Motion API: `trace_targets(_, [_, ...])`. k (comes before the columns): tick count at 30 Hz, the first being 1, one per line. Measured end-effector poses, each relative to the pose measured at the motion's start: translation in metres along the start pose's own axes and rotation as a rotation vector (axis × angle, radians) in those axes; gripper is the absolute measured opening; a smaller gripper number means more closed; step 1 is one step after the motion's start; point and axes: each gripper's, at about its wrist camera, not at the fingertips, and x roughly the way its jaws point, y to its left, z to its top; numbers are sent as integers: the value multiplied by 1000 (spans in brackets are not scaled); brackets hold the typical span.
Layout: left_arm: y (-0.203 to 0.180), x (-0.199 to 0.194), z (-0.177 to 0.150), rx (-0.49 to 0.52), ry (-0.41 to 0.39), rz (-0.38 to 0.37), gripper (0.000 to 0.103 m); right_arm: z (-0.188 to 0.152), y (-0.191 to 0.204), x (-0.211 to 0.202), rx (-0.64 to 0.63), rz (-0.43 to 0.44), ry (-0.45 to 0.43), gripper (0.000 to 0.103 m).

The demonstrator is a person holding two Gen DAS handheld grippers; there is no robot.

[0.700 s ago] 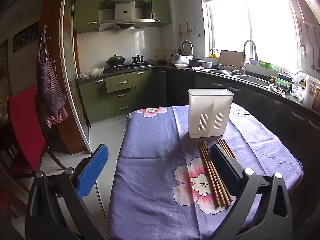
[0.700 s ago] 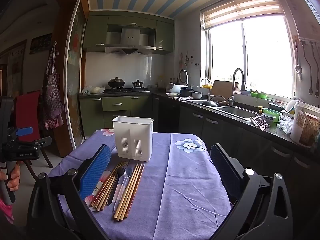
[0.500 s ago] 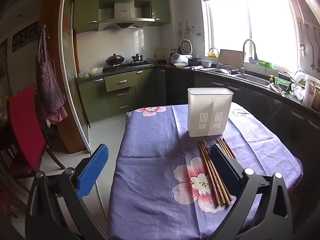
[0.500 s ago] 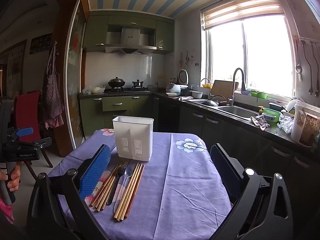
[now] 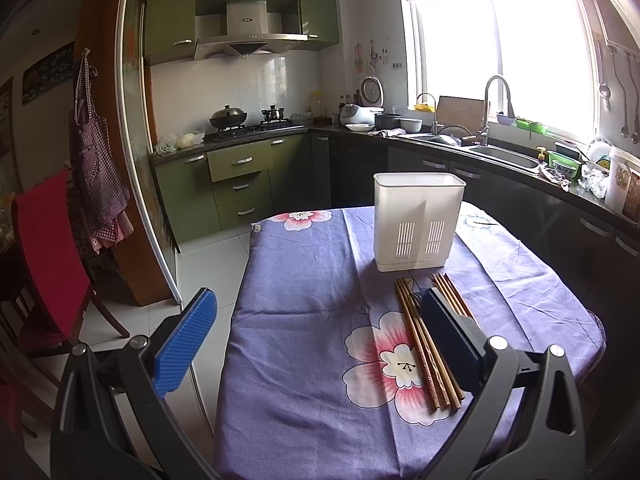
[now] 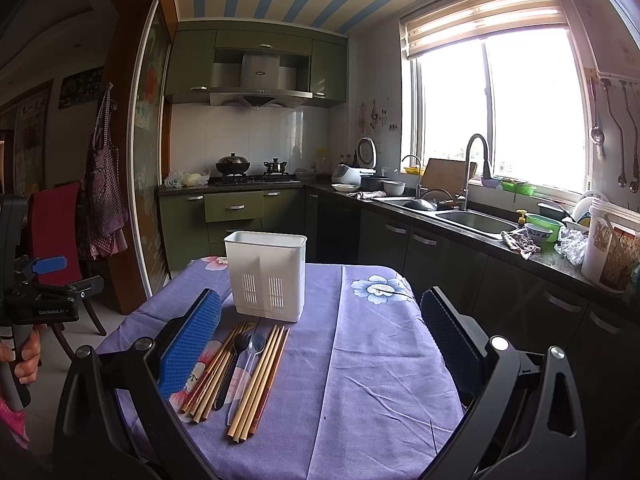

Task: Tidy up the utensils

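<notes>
A white slotted utensil holder (image 5: 416, 224) (image 6: 266, 276) stands upright on a table under a purple floral cloth (image 5: 304, 320) (image 6: 372, 360). In front of it lie two bundles of wooden chopsticks (image 6: 216, 368) (image 6: 260, 380), with a black spoon (image 6: 234, 364) and a clear spoon (image 6: 248, 368) between them. My left gripper (image 5: 316, 300) hovers open over the table's near left part; its right finger hides part of the chopsticks (image 5: 420, 344). My right gripper (image 6: 320, 298) is open above the near edge, nothing between its fingers. A hand (image 6: 28, 360) holds the left gripper at the right wrist view's left edge.
A red chair (image 5: 44, 248) stands left of the table beside a sliding door frame (image 5: 156, 220). A dark counter with a sink (image 6: 472, 220) and dishes runs along the right under the window. Green cabinets (image 5: 240, 188) and a stove are at the back.
</notes>
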Motion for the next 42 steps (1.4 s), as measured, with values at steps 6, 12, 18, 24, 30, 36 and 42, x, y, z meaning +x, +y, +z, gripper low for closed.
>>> trace_targets(6, [1,1,0,1,2,-1,97,-2,-3,1,2,-1,1,99])
trace_targets(12, [1,1,-1,3,6,-3,97,-1,-3,1,4,0,3,99])
trace_targets(18, [1,1,-1,4,10,-6,97,0,-8,1,12,1,11,99])
trace_targets(24, [1,2,-1,6,16,-5,97,-1,-8,4,18,3,16,99])
trace_targets(30, [1,3,-1,5,19,-6,97,-2,-10,8,21,5,25,99])
trace_targets(36, [1,5,-2,6,24,-6,97,-3,-9,10,22,6,30,99])
trace_targets(42, [1,5,-2,5,24,-6,97,-4,-9,12,24,6,33,99])
